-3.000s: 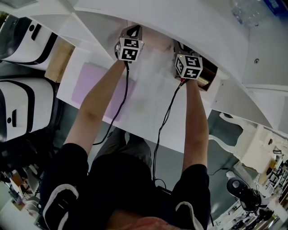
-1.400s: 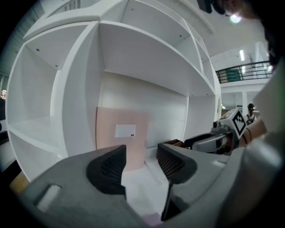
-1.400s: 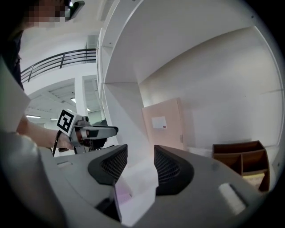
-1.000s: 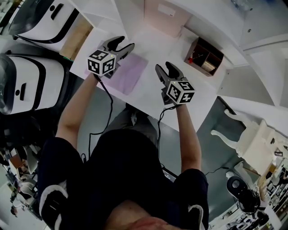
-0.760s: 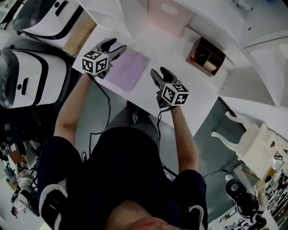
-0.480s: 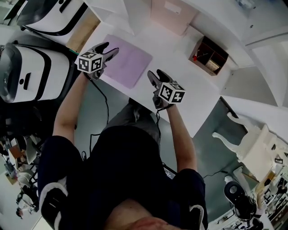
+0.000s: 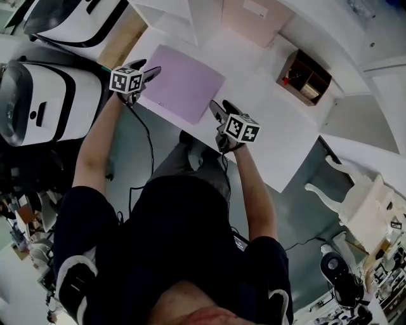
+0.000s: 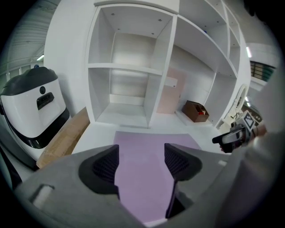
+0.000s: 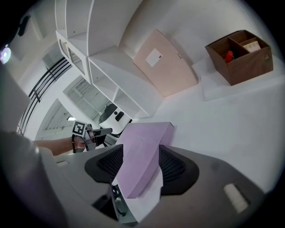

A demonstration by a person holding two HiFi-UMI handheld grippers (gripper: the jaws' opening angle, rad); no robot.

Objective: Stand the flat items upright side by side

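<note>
A white table (image 7: 279, 146) fills the middle of the head view, backed by a white shelf unit (image 8: 133, 67). The purple board (image 7: 184, 82) lies flat on the table in the upper centre, while a pink board (image 7: 257, 18) is already stood upright against the shelves at the top. The left gripper (image 7: 149, 71) is held at the purple board's left edge and the right gripper (image 7: 217, 109) at its lower right corner. Both sets of jaws are opening, and the board shows in each gap but is not pinched. If only a thin corner is caught, the board could pivot or slip, or be pushed off the table's near edge; the pink board could be knocked over on arrival. A white label (image 9: 154, 57) on the pink board cannot be read.
</note>
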